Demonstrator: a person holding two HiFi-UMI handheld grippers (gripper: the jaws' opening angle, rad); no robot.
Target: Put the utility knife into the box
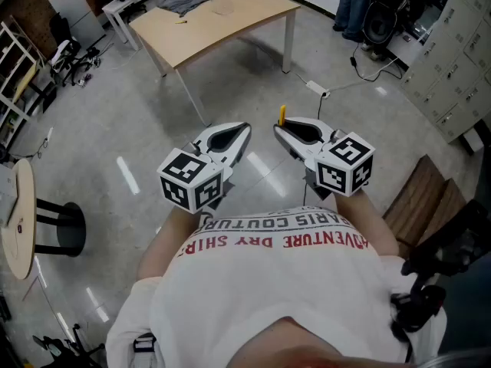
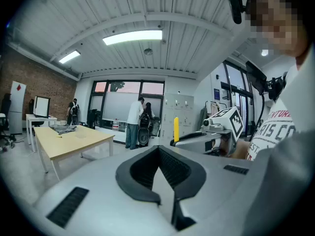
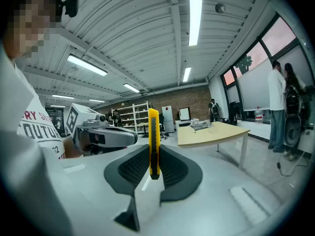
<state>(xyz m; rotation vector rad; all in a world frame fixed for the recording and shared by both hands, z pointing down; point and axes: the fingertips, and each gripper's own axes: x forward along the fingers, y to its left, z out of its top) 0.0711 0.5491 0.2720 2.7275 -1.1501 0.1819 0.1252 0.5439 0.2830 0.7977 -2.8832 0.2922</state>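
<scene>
A yellow utility knife stands upright between the black pads of my right gripper, which is shut on it. In the head view the knife pokes out past the right gripper, held at chest height over the floor. Beside it, my left gripper is shut with nothing in it. The left gripper view shows its own pads meeting at the tip, and the knife to the right. No box shows in any view.
A light wooden table with a grey cloth stands ahead. There is a power strip with cable on the floor, a round stool at left, a wooden bench and lockers at right. People stand by the far window.
</scene>
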